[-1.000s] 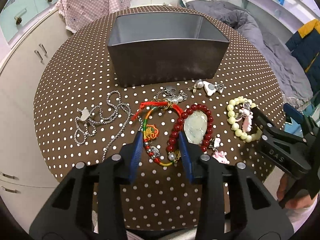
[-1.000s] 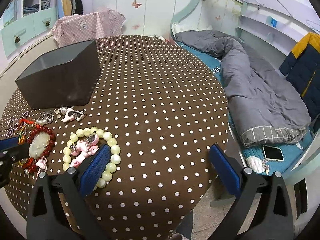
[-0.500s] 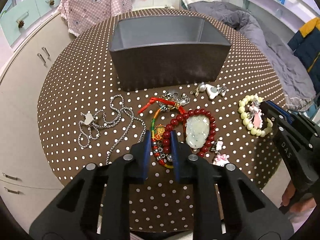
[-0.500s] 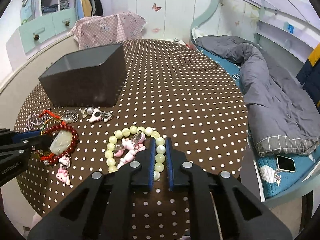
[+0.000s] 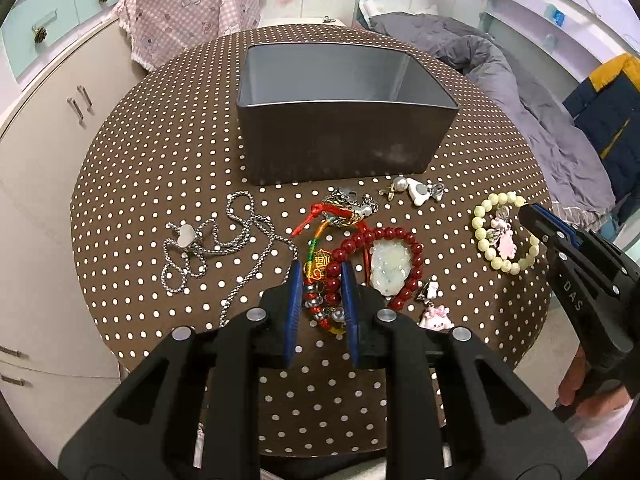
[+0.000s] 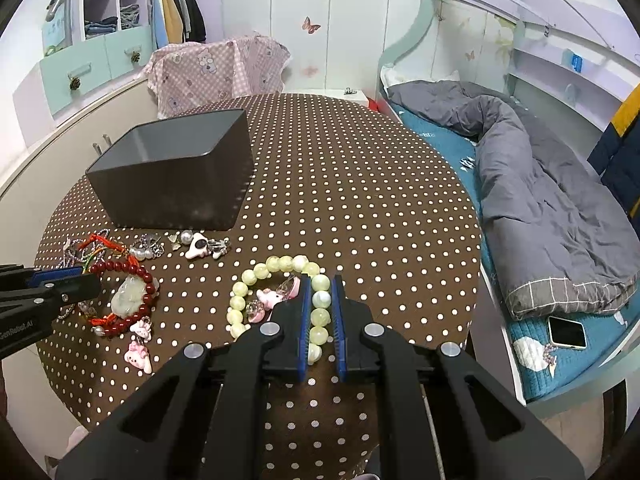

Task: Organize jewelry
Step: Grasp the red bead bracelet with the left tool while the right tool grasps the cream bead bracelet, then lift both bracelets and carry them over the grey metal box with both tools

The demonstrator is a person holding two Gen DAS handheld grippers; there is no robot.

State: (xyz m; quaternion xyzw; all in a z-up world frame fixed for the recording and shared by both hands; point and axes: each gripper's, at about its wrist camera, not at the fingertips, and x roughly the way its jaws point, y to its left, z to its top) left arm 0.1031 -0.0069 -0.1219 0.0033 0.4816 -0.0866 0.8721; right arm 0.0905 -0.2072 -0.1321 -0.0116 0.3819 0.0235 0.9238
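A dark grey open box (image 5: pixel 344 120) stands on the brown dotted round table (image 5: pixel 160 152); it also shows in the right wrist view (image 6: pixel 172 176). My left gripper (image 5: pixel 320 276) is shut on the multicoloured beaded bracelet (image 5: pixel 320 280), beside the red bead bracelet with a pale jade pendant (image 5: pixel 388 264). My right gripper (image 6: pixel 321 284) is shut on the pale green bead bracelet (image 6: pixel 280 264) with a pink charm. The left gripper shows at the left in the right wrist view (image 6: pixel 80 280).
A silver chain with a heart tag (image 5: pixel 216 240) lies at the left. Small charms (image 5: pixel 416 192) and a pearl cluster (image 5: pixel 352 204) lie before the box. Pink bunny charms (image 5: pixel 436 316) sit near the front edge. A bed with a grey duvet (image 6: pixel 540 200) is at the right.
Both grippers went from wide open to shut: the left closed on the multicoloured bracelet, the right on the pale green bead bracelet. Both have pulled back slightly.
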